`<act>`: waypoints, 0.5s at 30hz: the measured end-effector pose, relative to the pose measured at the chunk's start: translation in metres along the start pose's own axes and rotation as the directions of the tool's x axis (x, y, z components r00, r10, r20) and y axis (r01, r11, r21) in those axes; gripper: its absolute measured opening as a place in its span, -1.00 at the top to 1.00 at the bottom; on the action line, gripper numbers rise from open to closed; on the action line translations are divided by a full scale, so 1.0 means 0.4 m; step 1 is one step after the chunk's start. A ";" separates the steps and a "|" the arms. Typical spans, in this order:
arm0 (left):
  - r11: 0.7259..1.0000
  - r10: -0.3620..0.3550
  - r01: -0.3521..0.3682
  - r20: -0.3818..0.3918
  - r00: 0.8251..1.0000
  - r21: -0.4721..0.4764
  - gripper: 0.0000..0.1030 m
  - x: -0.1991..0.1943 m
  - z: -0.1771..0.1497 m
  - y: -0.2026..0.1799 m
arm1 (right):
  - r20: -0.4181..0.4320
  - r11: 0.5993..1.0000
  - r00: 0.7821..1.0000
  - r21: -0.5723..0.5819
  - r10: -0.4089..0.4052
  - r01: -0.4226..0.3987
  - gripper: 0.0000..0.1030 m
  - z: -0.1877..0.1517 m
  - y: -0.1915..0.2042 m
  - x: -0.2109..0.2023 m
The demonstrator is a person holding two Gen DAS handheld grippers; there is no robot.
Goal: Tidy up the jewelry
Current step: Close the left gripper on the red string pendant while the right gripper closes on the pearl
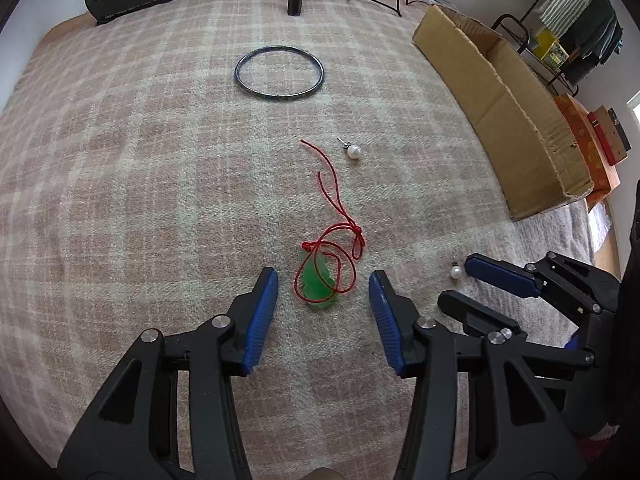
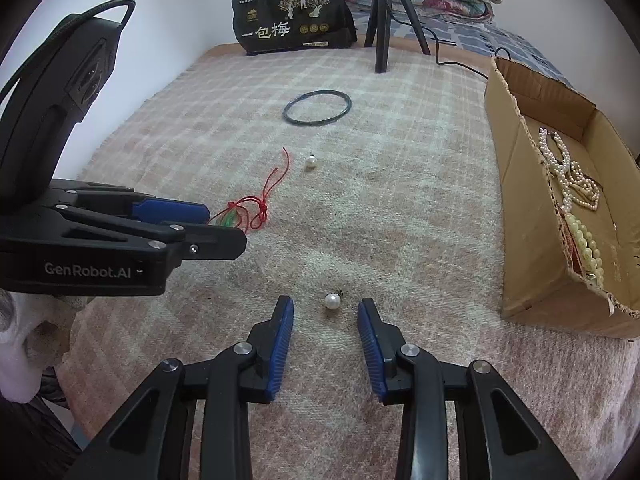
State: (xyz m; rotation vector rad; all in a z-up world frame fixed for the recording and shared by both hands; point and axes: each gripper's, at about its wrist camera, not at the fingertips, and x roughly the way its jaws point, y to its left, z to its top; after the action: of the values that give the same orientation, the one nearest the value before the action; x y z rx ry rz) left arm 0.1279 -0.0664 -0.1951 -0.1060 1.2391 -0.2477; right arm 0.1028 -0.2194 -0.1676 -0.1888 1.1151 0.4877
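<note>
Two grippers low over a pink-and-cream plaid blanket (image 1: 160, 184). Left gripper (image 1: 323, 280): jaws spread wide, nothing between the pads but air; the green jade pendant (image 1: 318, 286) lies on the blanket in the gap, touching neither finger. Its red cord (image 1: 332, 196) loops over the pendant and trails away from the gripper, knotted partway along.

Right gripper (image 2: 326, 310): jaws likewise spread, a pearl stud earring (image 2: 332, 301) resting on the blanket between the fingertips, not pinched. From the left wrist view the same earring (image 1: 455, 271) sits just beside the right gripper's (image 1: 460, 280) upper blue pad.

Second pearl earring (image 1: 353, 151) lies near the far end of the red cord, apart from it. Dark bangle (image 1: 279, 73) lies flat farther off, well apart from the rest.

Cardboard box (image 2: 516, 184) open on the right edge of the blanket; pearl and bead necklaces (image 2: 568, 176) heaped inside. Black snack bag (image 2: 294, 20) and tripod legs (image 2: 382, 28) at the far end.
</note>
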 end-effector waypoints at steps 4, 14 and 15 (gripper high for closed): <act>1.000 0.025 -0.025 -0.004 1.000 0.008 0.28 0.013 0.000 0.003 | 0.000 1.000 1.000 0.000 -0.002 0.002 0.34 0.003 0.003 0.005; 0.999 0.049 -0.049 0.012 0.999 0.006 0.70 0.015 0.008 0.022 | -0.002 1.000 1.000 0.002 -0.013 0.013 0.47 0.006 0.002 0.015; 0.999 0.046 -0.047 0.012 0.999 0.004 0.70 0.015 0.009 0.024 | -0.003 1.000 1.000 -0.001 -0.017 0.017 0.49 0.007 0.002 0.016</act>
State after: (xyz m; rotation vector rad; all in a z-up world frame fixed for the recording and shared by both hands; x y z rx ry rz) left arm 0.1344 -0.0589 -0.2014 -0.0745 1.2279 -0.2093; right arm 0.1070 -0.2158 -0.1722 -0.1993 1.1153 0.4733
